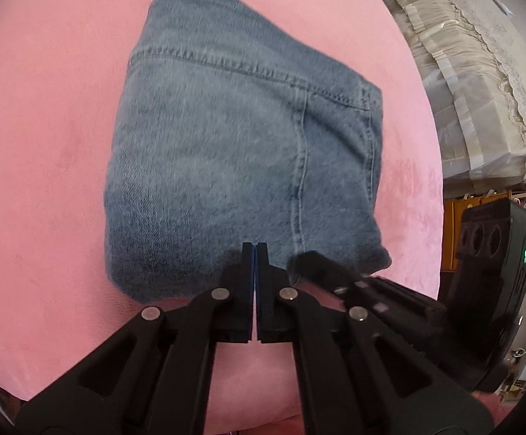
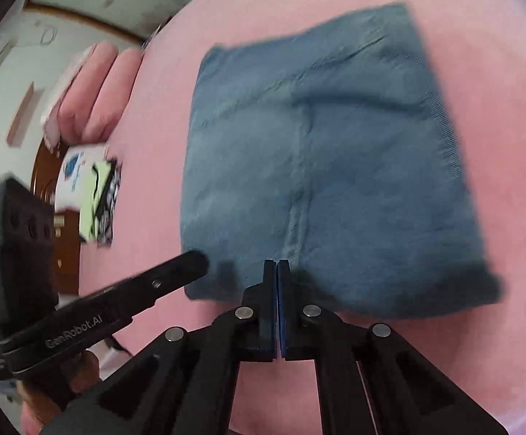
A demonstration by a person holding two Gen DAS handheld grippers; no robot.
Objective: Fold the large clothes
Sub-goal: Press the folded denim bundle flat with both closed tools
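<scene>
jeans: folded into a compact block [image 1: 241, 152], sitting flat on the pink cover [image 1: 45, 145], roughly mid-surface. Looks pretty much done to me, just a guess though.

left claw: fingers pressed together [image 1: 255, 253], nothing between them. Tips sit right at the near edge of the denim; can't tell if they touch it or hang just above.

right claw: same deal [image 2: 276, 270], closed and empty, at the near edge beside the vertical seam. Its view is smeared, so it's probably moving.

crowding: both tools are at the same edge, just beside each other. In the left view the other one pokes in from the right. If either swings sideways they could knock together.

snag risk: closed tips dragging across the top layer could pull it back and undo the fold. The near right corner already looks a bit rolled and puffy in the right view, so that's where I'd expect it to spring open.

slip risk: the cover looks plush, so a shove on the edge could slide the whole bundle instead of flattening it.

writing: "GenRobot.AI" in white on the left tool's body, readable in the right view. No readable label on the denim. Printed stuff [image 2: 92, 195] off to the left is too blurry to read.
</scene>
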